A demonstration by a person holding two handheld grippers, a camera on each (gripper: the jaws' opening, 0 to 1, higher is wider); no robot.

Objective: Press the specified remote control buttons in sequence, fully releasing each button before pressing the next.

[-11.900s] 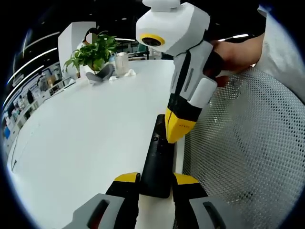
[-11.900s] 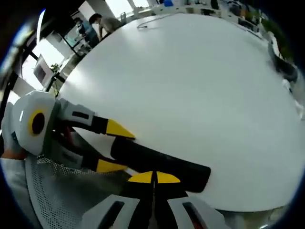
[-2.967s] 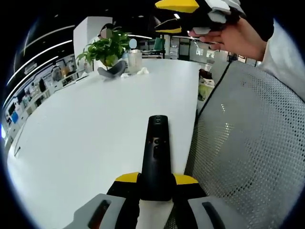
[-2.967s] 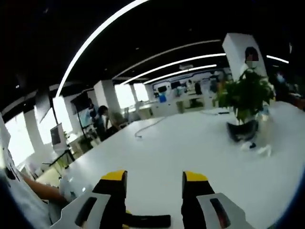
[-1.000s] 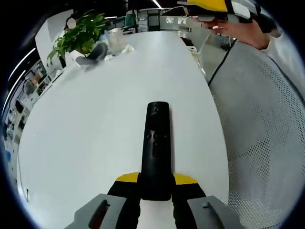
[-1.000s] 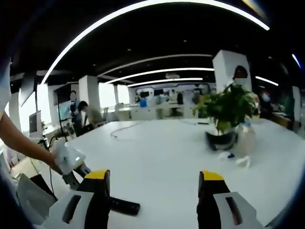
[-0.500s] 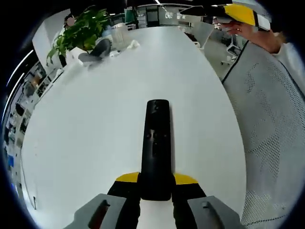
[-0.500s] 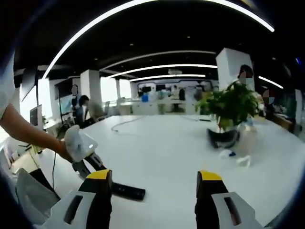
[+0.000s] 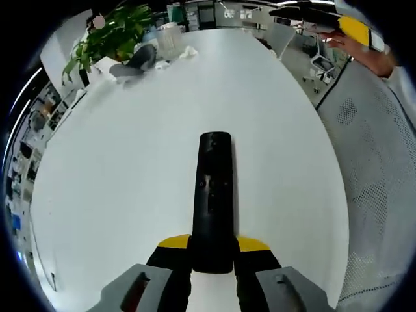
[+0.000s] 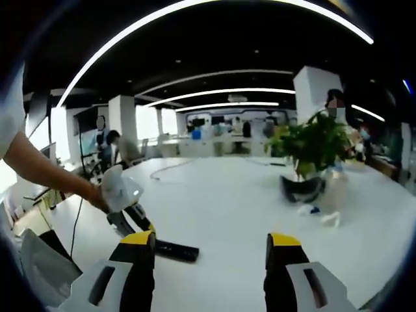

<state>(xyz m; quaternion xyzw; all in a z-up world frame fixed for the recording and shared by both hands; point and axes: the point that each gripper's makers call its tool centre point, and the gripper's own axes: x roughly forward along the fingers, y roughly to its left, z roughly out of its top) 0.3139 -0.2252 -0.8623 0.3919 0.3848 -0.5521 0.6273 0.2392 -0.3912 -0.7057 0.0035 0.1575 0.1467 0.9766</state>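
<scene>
Left gripper view: the left gripper [image 9: 212,243] has its jaws clamped on the near end of the black remote [image 9: 213,195], which points out over the white surface [image 9: 123,162]. A potted plant [image 9: 110,39] sits at the far edge.

Right gripper view: the right gripper [image 10: 211,239] is wide open, holding nothing, above the surface. The remote lies off to the left.

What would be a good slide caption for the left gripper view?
Left gripper clamps the near end of a black remote control over a white table, potted plant at the far end.
</scene>
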